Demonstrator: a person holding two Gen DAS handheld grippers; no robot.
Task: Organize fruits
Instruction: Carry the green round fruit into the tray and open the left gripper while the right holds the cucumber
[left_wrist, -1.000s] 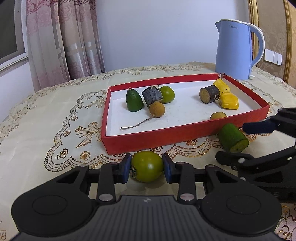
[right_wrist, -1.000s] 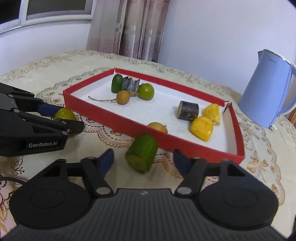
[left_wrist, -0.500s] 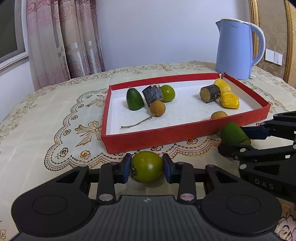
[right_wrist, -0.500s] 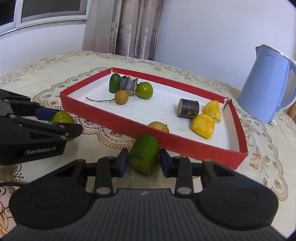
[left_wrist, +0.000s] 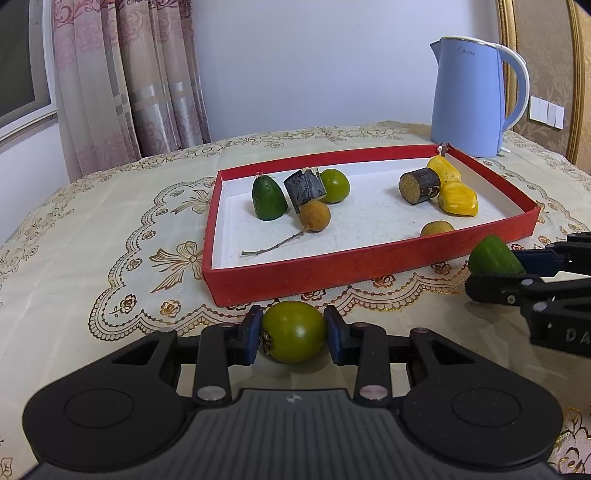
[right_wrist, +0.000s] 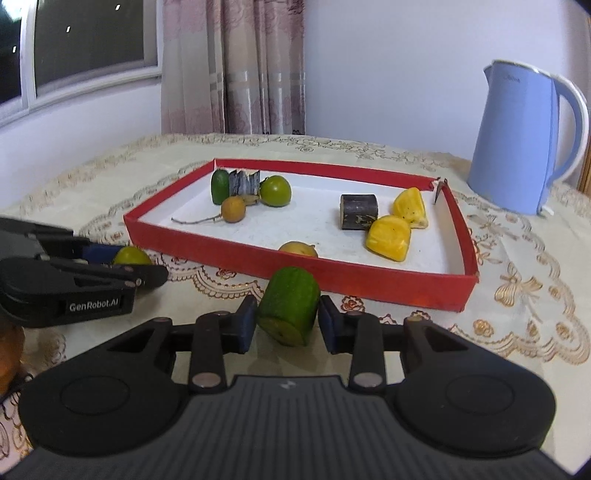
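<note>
A round green fruit rests on the tablecloth in front of the red tray, and my left gripper is shut on it, both blue pads against its sides. My right gripper is shut on a cut green fruit piece, which is tilted with its pale cut face toward the camera. In the left wrist view that green piece shows at the right, near the tray's front right corner. The tray holds green fruits, brown round fruits, dark stubs and yellow pieces.
A light blue kettle stands behind the tray's far right corner. Curtains and a window lie beyond the table's far left edge. An orange-brown object sits at the left edge of the right wrist view. The embroidered tablecloth covers the table.
My right gripper has closed from wide open onto the cut green piece, then rolled and shifted a little with it. My left gripper kept still on the round green fruit.
</note>
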